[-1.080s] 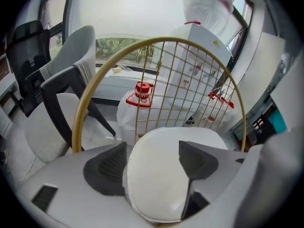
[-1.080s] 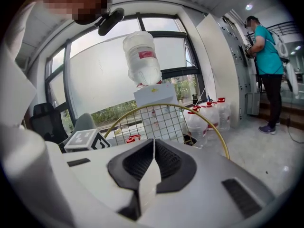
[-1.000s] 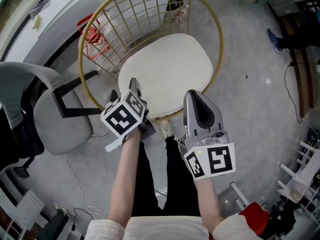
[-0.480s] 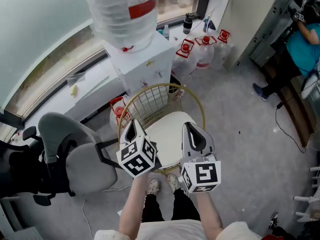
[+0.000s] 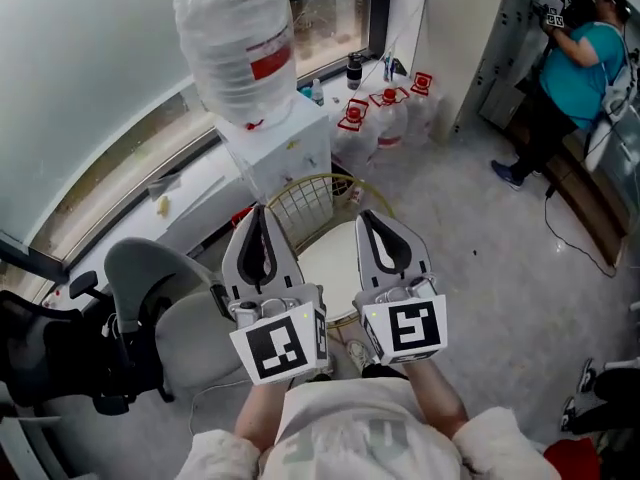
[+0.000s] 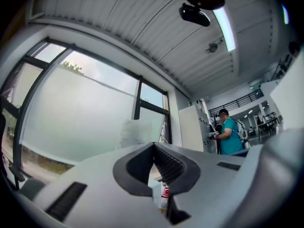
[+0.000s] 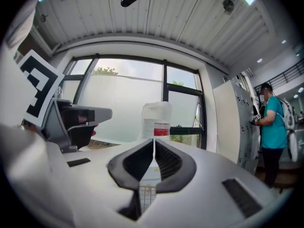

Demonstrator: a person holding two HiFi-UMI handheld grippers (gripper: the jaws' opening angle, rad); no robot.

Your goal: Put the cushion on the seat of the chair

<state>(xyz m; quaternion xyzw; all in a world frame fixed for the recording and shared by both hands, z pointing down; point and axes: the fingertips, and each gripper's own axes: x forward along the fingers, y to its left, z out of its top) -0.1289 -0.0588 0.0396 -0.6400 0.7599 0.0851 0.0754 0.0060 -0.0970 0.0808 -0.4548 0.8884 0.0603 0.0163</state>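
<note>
Up in the air above the chair (image 5: 300, 203), I hold both tongs side by side, and they point straight ahead. The left tongs (image 5: 259, 212) are shut tight. The two dark tips touch each other and nothing is between them. The right tongs (image 5: 362, 216) are shut too, with only a thin line showing between the tips. They hold nothing and touch nothing.

The white cushion (image 5: 330, 268) is lying flat on the seat of the chair, far below the tongs. I can see it in the gap between them. The chair has a round back made of thin gold wires.

Behind the chair stands a white water machine (image 5: 290, 148) by the window. A big clear bottle (image 5: 240, 38) with a red label sits upside down on top of it. I cannot tell how much water is in it. More water jugs (image 5: 385, 118) with red tops stand on the floor (image 5: 480, 268) next to the machine. I cannot tell if they are full.

A grey office chair (image 5: 150, 288) is just beside the gold one. A person in a blue-green shirt (image 5: 575, 63) stands far off by the wall.
</note>
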